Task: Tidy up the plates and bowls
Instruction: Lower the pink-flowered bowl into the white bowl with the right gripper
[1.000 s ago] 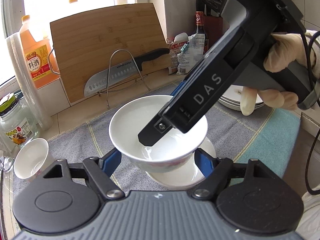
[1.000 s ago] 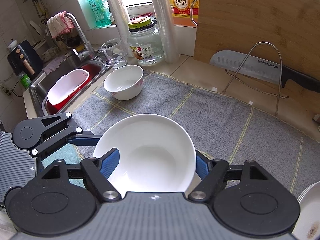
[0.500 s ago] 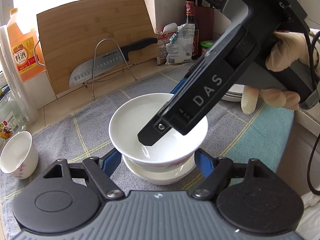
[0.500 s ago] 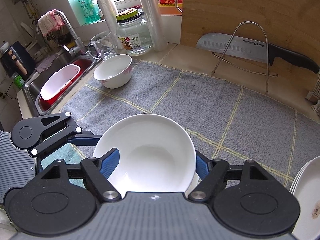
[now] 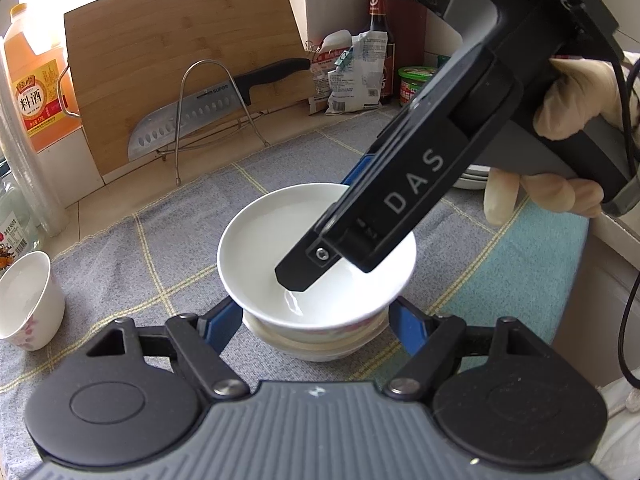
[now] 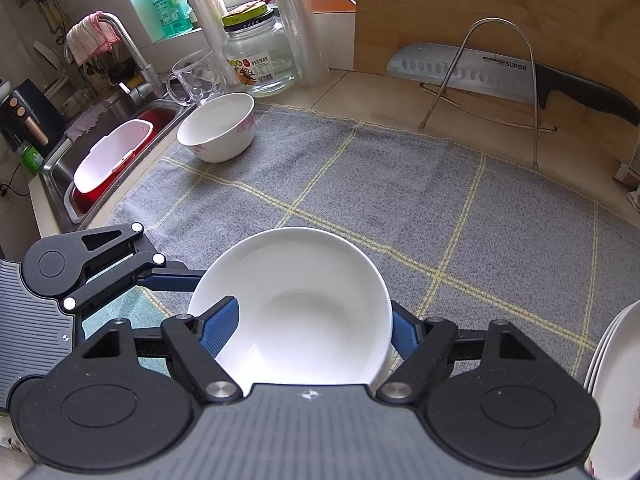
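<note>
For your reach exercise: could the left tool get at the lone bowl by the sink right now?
Probably not yet: the left tool straddles the stacked bowls, though open towel leads to the lone bowl.

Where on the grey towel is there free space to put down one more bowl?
The towel is bare in the middle, between the small bowl near the sink, the knife stand and the held bowl. It is crowded at the right edge by the plates.
</note>
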`<state>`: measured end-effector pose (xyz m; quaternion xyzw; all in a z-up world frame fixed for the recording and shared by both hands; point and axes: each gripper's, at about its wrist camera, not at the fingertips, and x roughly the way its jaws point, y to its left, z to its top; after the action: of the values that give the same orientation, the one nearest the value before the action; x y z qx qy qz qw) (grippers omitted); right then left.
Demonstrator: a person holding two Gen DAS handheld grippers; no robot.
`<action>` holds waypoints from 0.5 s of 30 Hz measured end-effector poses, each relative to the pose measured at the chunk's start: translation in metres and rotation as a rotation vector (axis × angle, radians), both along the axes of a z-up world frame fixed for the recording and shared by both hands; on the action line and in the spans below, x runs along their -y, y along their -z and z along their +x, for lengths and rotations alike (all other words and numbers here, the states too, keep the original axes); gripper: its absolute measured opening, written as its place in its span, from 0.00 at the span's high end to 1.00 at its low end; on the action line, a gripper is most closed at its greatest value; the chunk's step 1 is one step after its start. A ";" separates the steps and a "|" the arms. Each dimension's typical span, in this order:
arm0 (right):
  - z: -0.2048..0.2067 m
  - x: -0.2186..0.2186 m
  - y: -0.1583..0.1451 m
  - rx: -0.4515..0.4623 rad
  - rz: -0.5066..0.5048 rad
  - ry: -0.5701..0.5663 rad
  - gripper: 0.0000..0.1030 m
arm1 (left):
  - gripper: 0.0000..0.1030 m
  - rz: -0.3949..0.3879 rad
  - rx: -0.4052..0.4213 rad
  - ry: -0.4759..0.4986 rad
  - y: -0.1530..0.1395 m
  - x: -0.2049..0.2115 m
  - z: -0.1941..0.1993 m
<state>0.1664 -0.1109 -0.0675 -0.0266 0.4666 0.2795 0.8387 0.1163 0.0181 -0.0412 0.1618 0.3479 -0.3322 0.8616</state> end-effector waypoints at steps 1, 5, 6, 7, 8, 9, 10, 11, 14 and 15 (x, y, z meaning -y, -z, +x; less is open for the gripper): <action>0.000 0.000 0.000 -0.002 0.001 0.000 0.20 | 0.23 0.001 -0.003 0.001 0.001 0.000 0.001; 0.001 0.001 0.002 -0.009 0.001 0.002 0.20 | 0.23 0.004 -0.007 0.003 0.002 0.002 0.001; 0.001 0.001 0.002 -0.010 0.001 0.002 0.20 | 0.23 0.004 -0.008 0.003 0.002 0.002 0.001; 0.001 0.001 0.003 -0.010 0.000 0.000 0.20 | 0.23 0.004 -0.011 0.003 0.003 0.002 0.001; 0.002 0.001 0.003 -0.012 -0.001 0.000 0.20 | 0.23 0.002 -0.014 0.001 0.003 0.001 0.002; 0.002 0.000 0.003 -0.012 -0.001 -0.001 0.20 | 0.23 0.002 -0.015 0.002 0.003 0.001 0.002; 0.002 0.000 0.003 -0.013 -0.001 -0.002 0.20 | 0.23 0.001 -0.016 0.002 0.003 0.002 0.002; 0.002 0.000 0.004 -0.013 -0.002 -0.003 0.20 | 0.23 0.001 -0.017 0.001 0.003 0.002 0.002; 0.002 0.001 0.004 -0.016 0.003 -0.002 0.20 | 0.22 -0.001 -0.021 0.002 0.003 0.001 0.003; 0.002 0.001 0.004 -0.016 0.004 -0.002 0.20 | 0.22 -0.002 -0.022 0.001 0.003 0.001 0.003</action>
<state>0.1689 -0.1119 -0.0720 -0.0231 0.4727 0.2818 0.8346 0.1194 0.0171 -0.0445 0.1576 0.3572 -0.3350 0.8575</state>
